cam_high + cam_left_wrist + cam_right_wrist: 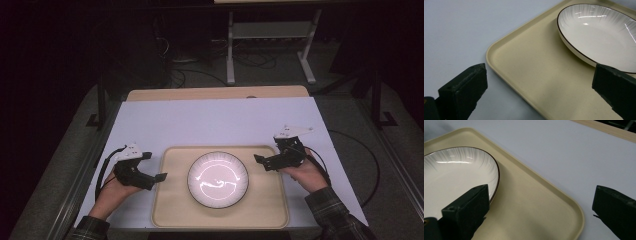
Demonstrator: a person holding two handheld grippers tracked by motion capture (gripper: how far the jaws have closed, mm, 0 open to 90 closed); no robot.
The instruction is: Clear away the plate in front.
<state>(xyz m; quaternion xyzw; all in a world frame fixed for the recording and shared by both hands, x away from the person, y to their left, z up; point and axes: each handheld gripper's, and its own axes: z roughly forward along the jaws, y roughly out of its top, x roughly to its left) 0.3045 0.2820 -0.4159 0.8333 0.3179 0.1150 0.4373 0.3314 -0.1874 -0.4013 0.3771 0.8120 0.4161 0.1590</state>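
Tongs gape empty, left tongs (161,176) and right tongs (258,159) flanking the white bowl (218,179) centred on the beige tray (172,212); gripping opposite tray rims evenly would keep it level.

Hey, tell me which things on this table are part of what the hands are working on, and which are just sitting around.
Part of the job:
- round white ribbed plate with a thin dark rim
- beige plastic tray under it
- left gripper, open, at the tray's left edge
- right gripper, open, at the tray's right edge

Just around:
- pale lilac table cover
- white metal stand on the floor behind
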